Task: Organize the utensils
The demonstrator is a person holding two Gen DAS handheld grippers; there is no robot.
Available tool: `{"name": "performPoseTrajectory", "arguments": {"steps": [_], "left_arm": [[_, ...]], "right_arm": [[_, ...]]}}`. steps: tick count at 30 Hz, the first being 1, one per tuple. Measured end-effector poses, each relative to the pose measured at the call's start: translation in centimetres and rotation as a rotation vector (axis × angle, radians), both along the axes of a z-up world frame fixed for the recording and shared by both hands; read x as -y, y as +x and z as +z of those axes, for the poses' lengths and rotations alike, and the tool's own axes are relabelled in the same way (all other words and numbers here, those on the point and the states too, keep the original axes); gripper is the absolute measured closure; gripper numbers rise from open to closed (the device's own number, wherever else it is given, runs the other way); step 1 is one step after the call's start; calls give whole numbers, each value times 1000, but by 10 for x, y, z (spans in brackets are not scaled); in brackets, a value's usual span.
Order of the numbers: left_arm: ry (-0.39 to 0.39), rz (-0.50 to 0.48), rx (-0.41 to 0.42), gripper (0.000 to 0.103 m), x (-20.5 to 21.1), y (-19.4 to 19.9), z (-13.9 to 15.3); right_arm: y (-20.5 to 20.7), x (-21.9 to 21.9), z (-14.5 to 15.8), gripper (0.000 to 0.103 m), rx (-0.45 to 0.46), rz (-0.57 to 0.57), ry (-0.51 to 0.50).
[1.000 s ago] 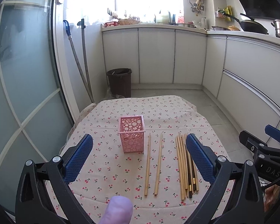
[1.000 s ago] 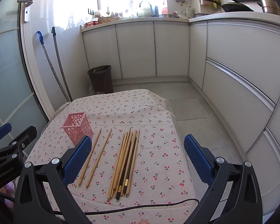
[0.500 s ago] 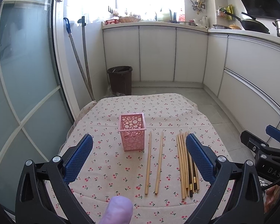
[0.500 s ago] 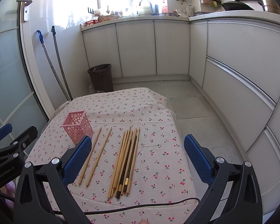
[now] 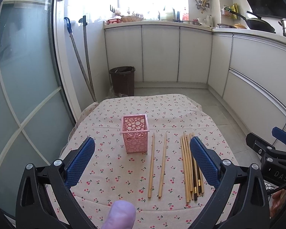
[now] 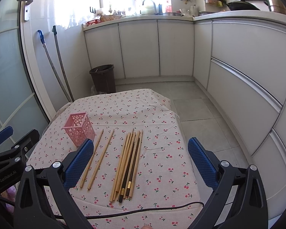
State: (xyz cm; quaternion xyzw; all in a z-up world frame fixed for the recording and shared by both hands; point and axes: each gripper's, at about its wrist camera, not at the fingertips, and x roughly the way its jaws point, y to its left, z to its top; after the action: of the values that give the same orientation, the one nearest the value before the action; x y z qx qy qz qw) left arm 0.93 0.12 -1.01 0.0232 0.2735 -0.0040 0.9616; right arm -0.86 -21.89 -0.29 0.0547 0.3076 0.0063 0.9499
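Note:
A pink perforated holder [image 5: 135, 133] [image 6: 79, 131] stands upright and empty on a small table with a cherry-print cloth [image 5: 112, 164] [image 6: 158, 152]. Right of it lie two pale wooden chopsticks [image 5: 158, 164] [image 6: 97, 157], side by side. Further right lies a bundle of several chopsticks [image 5: 188, 168] [image 6: 128, 165], wooden ones with dark, gold-banded ones among them. My left gripper [image 5: 142, 159] is open above the near edge, nothing between its blue pads. My right gripper [image 6: 138, 161] is open too, over the bundle. The right gripper shows at the right edge of the left wrist view.
A black cable [image 6: 143, 209] runs along the table's near edge. Beyond the table stand a dark bin [image 5: 123, 80], two mop handles [image 5: 82, 57] against the wall and white kitchen cabinets [image 5: 162, 53]. A glass door [image 5: 19, 76] is on the left. A fingertip [image 5: 121, 214] shows at the bottom.
Both grippers have tilted slightly, so the table and holder sit a little higher and farther in each view. Holder and chopsticks have not moved. Both grippers stay open.

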Motion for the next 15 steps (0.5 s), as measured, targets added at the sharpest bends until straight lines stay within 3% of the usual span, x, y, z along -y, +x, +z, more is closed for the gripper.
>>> {"name": "performPoseTrajectory", "arguments": {"steps": [15], "left_arm": [[4, 6, -13, 7, 0, 2, -2]], "right_arm": [[1, 1, -1, 7, -8, 1, -2]]}}
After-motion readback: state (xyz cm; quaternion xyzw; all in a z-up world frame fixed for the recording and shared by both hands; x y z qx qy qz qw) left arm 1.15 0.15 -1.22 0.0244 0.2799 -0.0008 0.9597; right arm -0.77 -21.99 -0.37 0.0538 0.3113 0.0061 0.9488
